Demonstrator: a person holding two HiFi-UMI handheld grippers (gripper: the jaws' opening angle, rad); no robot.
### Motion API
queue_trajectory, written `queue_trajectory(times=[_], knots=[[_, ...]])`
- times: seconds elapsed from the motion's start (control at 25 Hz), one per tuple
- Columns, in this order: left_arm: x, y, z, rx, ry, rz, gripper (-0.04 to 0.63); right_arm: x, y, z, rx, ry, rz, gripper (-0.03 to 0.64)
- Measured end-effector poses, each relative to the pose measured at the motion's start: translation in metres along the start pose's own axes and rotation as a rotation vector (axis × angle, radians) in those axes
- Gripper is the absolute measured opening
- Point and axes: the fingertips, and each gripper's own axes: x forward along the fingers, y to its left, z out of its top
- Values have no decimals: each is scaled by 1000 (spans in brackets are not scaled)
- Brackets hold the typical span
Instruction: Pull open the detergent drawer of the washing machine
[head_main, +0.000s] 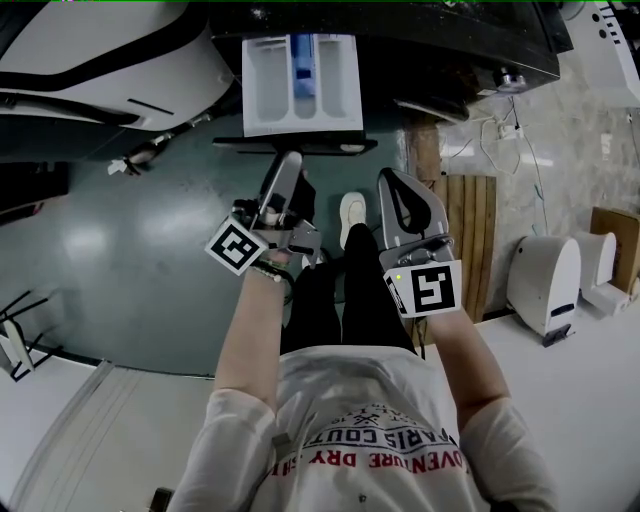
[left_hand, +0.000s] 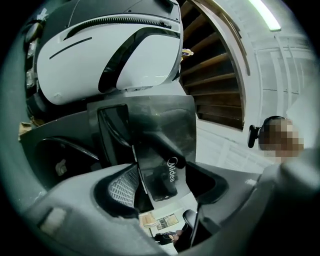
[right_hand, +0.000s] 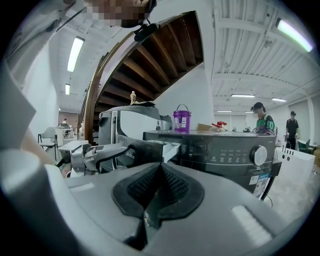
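Detergent drawer (head_main: 303, 85) is pulled out of the washing machine (head_main: 470, 40) at the left end of its front. It's a white tray with a blue insert (head_main: 303, 62) in the middle compartment and a dark front panel on the near end. Left hand-held gripper (head_main: 289, 162) sits just near of that panel, nose tilted up at it. Its jaws stand wide apart; the left gripper view shows the panel's lower edge in the gap, with no pad visibly pressing on it, so no grip. Right hand-held gripper (head_main: 392, 182) is to the right of the drawer and a bit nearer, well clear of it. Its pads are pressed together with nothing between them. The right gripper view shows the drawer jutting out left of the control panel, the left gripper's tips at its front, a round knob (right_hand: 258, 155) at the panel's right end and a purple bucket (right_hand: 181, 120) on top of the machine. A white machine (head_main: 100, 60) stands left of the washer. One shoe (head_main: 352, 212) shows on the grey floor (head_main: 130, 230) between the two grippers.
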Motion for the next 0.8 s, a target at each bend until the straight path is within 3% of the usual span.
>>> queue_trajectory(times=[0.24, 0.4, 0.44, 0.52, 0.56, 0.72, 0.8], knots=[[-7, -3, -1, 72, 9, 78, 342, -7, 3, 11, 15, -16, -15, 0], [-14, -2, 0, 111, 6, 192, 337, -16, 9, 17, 0, -10, 2, 2], [-19, 1, 0, 126, 7, 239, 315, -18, 12, 20, 2, -10, 10, 1], [-34, 6, 2, 148, 1, 331, 124, -21, 16, 27, 5, -12, 21, 1], [-41, 5, 4, 157, -3, 357, 70, -23, 18, 31, 6, -14, 21, 1], [-49, -20, 10, 243, 26, 349, 4, -28, 21, 45, 7, -32, 3, 1], [-48, -37, 16, 297, 46, 327, 2, -30, 21, 55, 11, -45, -7, 0]])
